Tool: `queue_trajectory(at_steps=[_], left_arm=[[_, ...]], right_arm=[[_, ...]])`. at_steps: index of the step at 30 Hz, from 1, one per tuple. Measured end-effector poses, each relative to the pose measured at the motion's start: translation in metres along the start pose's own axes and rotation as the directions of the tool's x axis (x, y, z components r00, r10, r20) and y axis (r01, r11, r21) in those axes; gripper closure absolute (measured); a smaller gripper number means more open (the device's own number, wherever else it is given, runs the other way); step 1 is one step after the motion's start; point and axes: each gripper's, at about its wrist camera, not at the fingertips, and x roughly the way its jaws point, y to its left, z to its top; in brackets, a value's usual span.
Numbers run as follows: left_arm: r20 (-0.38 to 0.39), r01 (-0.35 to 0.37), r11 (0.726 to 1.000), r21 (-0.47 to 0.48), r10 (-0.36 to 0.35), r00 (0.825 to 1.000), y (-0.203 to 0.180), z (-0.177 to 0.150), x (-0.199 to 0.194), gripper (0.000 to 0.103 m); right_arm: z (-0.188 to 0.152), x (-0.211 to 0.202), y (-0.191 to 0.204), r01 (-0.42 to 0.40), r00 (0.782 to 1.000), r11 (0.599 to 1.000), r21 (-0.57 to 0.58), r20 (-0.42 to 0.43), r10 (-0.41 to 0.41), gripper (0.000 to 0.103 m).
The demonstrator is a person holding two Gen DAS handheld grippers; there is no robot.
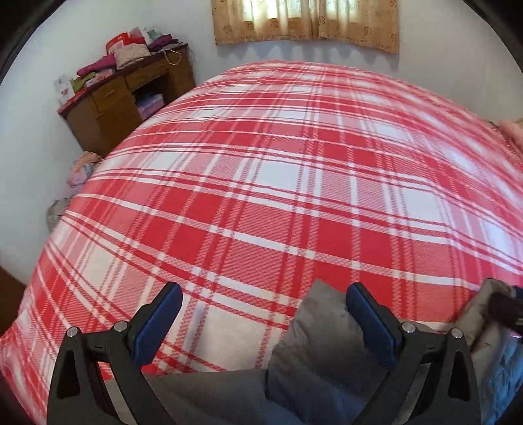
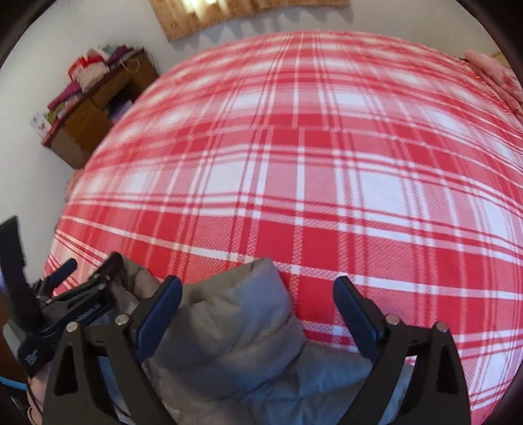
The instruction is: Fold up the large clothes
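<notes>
Both grippers are hanging over the near edge of a bed (image 1: 294,163) that is wearing a red and white plaid cover, and both are pointing steeply down at a grey padded jacket (image 2: 235,314) lying bunched along that edge.

The left gripper (image 1: 263,314) is standing with its jaws spread wide. A puffed fold of the jacket (image 1: 313,333) is rising between them, lying close against the right-hand blue pad (image 1: 371,323), while the left-hand pad is sitting well clear over the plaid; nothing is being pinched.

The right gripper (image 2: 258,310) is likewise holding its jaws fully released. A grey hump of the jacket is sitting between them, just beside the left-hand pad (image 2: 160,314); the other pad is standing apart from the cloth. It is gripping nothing.

In the right wrist view the left gripper (image 2: 65,294) is showing at the lower left, over the jacket's darker folds.

Beyond the bed, a wooden desk (image 1: 130,94) piled with folded clothes is standing against the white wall, and a tan curtain (image 1: 307,23) is hanging above the far side.
</notes>
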Motion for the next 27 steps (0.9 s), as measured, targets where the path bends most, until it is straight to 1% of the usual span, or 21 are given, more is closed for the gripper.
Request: queue_trajectory(at_steps=[1,2,3,4,5,6,7,8,10,12,14,16,21,23,25,27], left_arm=[[0.004,0.018,1.000,0.004,-0.018,1.000,0.000,-0.001,-0.001,0.002],[0.013,0.044,0.999,0.019,-0.044,0.999,-0.001,-0.002,-0.005,0.002],[0.021,0.060,0.998,0.034,-0.060,0.998,-0.002,-0.004,-0.009,0.010],[0.025,0.084,0.994,0.066,-0.086,0.996,-0.003,-0.007,-0.014,0.031],[0.013,0.102,0.991,0.089,-0.104,0.995,-0.005,-0.009,-0.015,0.044],[-0.008,0.128,0.986,0.106,-0.127,0.992,-0.006,-0.011,-0.015,0.065],[-0.028,0.151,0.981,0.120,-0.149,0.988,-0.006,-0.016,-0.017,0.076],[-0.027,0.156,0.979,0.130,-0.154,0.988,-0.005,-0.019,-0.020,0.078],[-0.003,0.148,0.977,0.154,-0.149,0.989,-0.003,-0.027,-0.030,0.079],[0.009,0.162,0.973,0.163,-0.165,0.986,0.002,-0.034,-0.041,0.079],[0.017,0.167,0.971,0.171,-0.172,0.985,0.007,-0.042,-0.050,0.081],[0.018,0.167,0.968,0.187,-0.174,0.985,0.010,-0.050,-0.055,0.085],[0.024,0.162,0.966,0.203,-0.170,0.985,0.021,-0.071,-0.065,0.086],[0.025,0.156,0.967,0.204,-0.164,0.986,0.026,-0.078,-0.065,0.086],[0.020,0.168,0.965,0.200,-0.175,0.984,0.030,-0.085,-0.068,0.086],[0.041,0.159,0.964,0.213,-0.172,0.984,0.033,-0.092,-0.079,0.086]], right_arm=[[0.000,0.002,-0.001,-0.001,1.000,1.000,-0.013,-0.014,0.001,0.011],[-0.002,0.002,-0.002,-0.008,1.000,1.000,-0.021,-0.022,0.008,0.022],[-0.006,0.000,-0.004,-0.030,0.999,0.999,-0.025,-0.035,0.029,0.040],[-0.007,-0.001,-0.004,-0.040,0.998,0.999,-0.028,-0.045,0.039,0.048],[-0.011,-0.003,-0.005,-0.039,0.998,0.998,-0.039,-0.054,0.037,0.062],[-0.015,-0.007,-0.005,-0.029,0.998,0.998,-0.056,-0.052,0.026,0.071],[-0.020,-0.014,-0.003,-0.016,0.999,0.996,-0.086,-0.042,0.012,0.076],[-0.023,-0.018,-0.003,-0.012,0.999,0.995,-0.098,-0.036,0.009,0.082],[-0.031,-0.030,-0.006,-0.015,1.000,0.994,-0.110,-0.018,0.013,0.085],[-0.037,-0.038,-0.006,-0.007,1.000,0.992,-0.126,-0.003,0.006,0.088],[-0.045,-0.044,-0.007,0.002,1.000,0.990,-0.139,0.007,-0.001,0.090],[-0.054,-0.049,-0.010,0.010,1.000,0.989,-0.151,0.014,-0.008,0.091],[-0.078,-0.061,-0.017,0.026,0.998,0.984,-0.178,0.054,-0.016,0.093],[-0.087,-0.061,-0.023,0.046,0.997,0.982,-0.182,0.069,-0.034,0.093],[-0.093,-0.058,-0.030,0.043,0.997,0.985,-0.169,0.070,-0.032,0.094],[-0.100,-0.057,-0.032,0.055,0.995,0.982,-0.180,0.088,-0.040,0.094]])
